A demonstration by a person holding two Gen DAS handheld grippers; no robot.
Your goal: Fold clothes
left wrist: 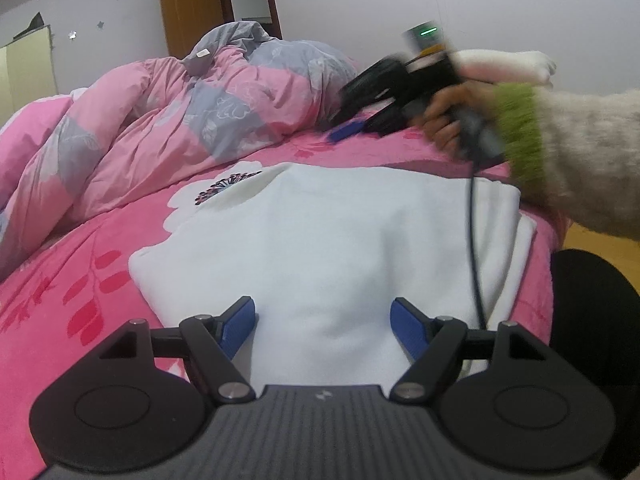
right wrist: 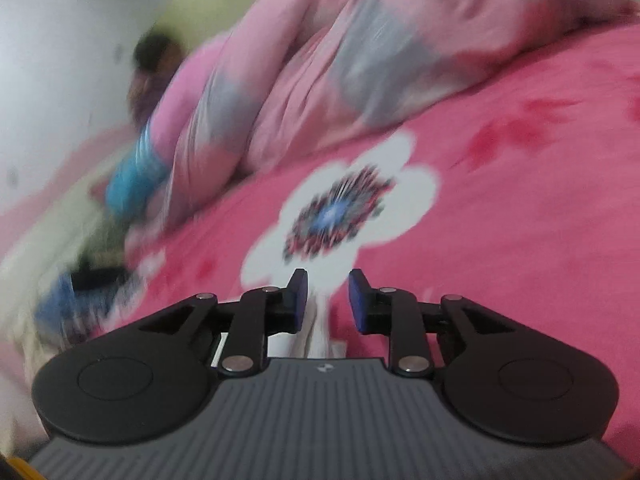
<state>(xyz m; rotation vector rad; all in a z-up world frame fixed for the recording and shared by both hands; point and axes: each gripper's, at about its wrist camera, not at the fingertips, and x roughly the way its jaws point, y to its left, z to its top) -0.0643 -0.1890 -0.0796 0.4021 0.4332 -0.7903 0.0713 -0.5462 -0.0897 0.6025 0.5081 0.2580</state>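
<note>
A white folded garment (left wrist: 320, 240) lies flat on the pink flowered bed sheet (left wrist: 80, 300) in the left wrist view. My left gripper (left wrist: 323, 326) is open, with its blue pads just above the garment's near edge and nothing between them. My right gripper (left wrist: 360, 120) shows blurred in the left wrist view, held in a hand beyond the garment's far edge, above the sheet. In the right wrist view the right gripper (right wrist: 327, 298) is partly open over a white flower print (right wrist: 340, 208); a strip of white cloth (right wrist: 318, 332) shows low between the jaws, not clamped.
A crumpled pink and grey quilt (left wrist: 160, 120) is heaped at the back left of the bed. A brown door (left wrist: 188, 8) and white walls stand behind. The bed's right edge and a wooden floor (left wrist: 600, 248) are at right. Blurred blue and dark items (right wrist: 132, 176) lie left.
</note>
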